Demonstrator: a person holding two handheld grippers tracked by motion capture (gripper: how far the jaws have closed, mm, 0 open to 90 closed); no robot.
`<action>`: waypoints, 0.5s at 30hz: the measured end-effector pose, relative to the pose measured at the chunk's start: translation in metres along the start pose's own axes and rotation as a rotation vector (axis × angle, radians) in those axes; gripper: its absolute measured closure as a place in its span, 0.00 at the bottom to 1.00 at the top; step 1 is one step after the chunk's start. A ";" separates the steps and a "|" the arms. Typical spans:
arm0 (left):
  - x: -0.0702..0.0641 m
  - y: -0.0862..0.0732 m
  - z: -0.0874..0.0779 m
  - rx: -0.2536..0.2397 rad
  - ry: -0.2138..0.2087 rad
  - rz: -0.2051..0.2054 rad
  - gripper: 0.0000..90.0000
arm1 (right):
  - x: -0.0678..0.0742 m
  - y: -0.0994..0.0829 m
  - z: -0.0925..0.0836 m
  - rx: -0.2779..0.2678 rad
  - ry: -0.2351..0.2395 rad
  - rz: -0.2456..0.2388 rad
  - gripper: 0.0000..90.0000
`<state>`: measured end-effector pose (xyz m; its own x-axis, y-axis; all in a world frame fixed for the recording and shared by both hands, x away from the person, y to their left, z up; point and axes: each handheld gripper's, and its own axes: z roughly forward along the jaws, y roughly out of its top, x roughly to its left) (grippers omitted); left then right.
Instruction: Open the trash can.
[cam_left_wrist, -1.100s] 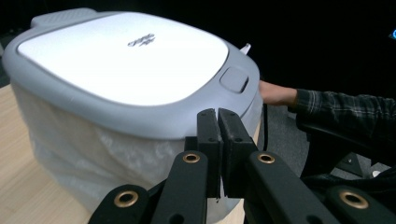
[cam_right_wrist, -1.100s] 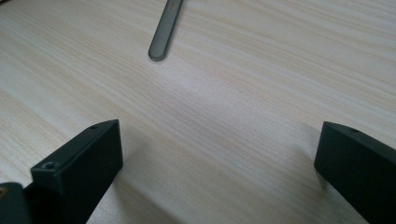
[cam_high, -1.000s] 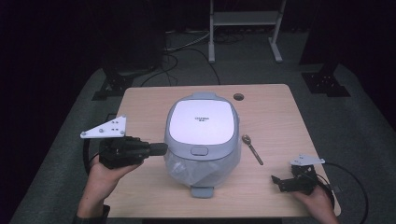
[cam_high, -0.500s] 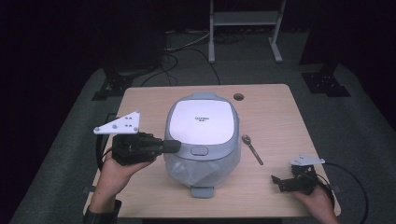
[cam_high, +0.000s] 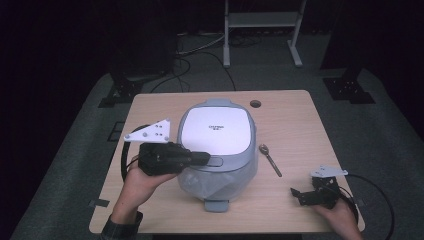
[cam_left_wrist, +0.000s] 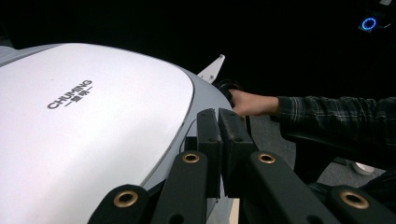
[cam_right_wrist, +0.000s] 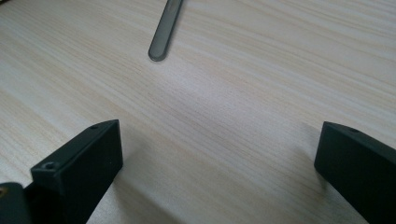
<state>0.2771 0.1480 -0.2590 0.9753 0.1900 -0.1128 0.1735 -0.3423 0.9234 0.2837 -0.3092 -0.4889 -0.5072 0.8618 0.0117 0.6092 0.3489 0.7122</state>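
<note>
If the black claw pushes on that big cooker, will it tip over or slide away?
Probably neither. The cooker looks wide and squat with a broad base on the table, so it should stay upright. It seems bulky, likely heavy. The left gripper, jaws shut, is at its front edge, so a push there might shift it only slightly.

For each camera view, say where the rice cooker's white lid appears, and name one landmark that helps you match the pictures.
High view: the white lid sits at the table's centre, the shut left gripper at its front edge.
Left gripper view: the lid covers the left half.
Right gripper view: not in it.
Shared landmark: the spoon, whose handle end appears top centre.
</note>
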 end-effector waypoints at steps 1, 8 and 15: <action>0.000 0.000 0.002 0.002 -0.002 0.000 0.97 | 0.000 0.000 0.000 0.000 0.000 -0.001 0.00; -0.001 0.001 0.010 0.018 -0.002 0.006 0.97 | 0.000 0.000 0.000 0.000 0.000 0.000 0.00; -0.001 0.000 0.015 0.033 0.006 0.005 0.97 | 0.000 0.000 0.000 0.000 0.000 0.000 0.00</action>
<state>0.2779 0.1341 -0.2639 0.9754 0.1934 -0.1061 0.1731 -0.3731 0.9115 0.2837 -0.3092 -0.4889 -0.5073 0.8617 0.0114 0.6091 0.3493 0.7120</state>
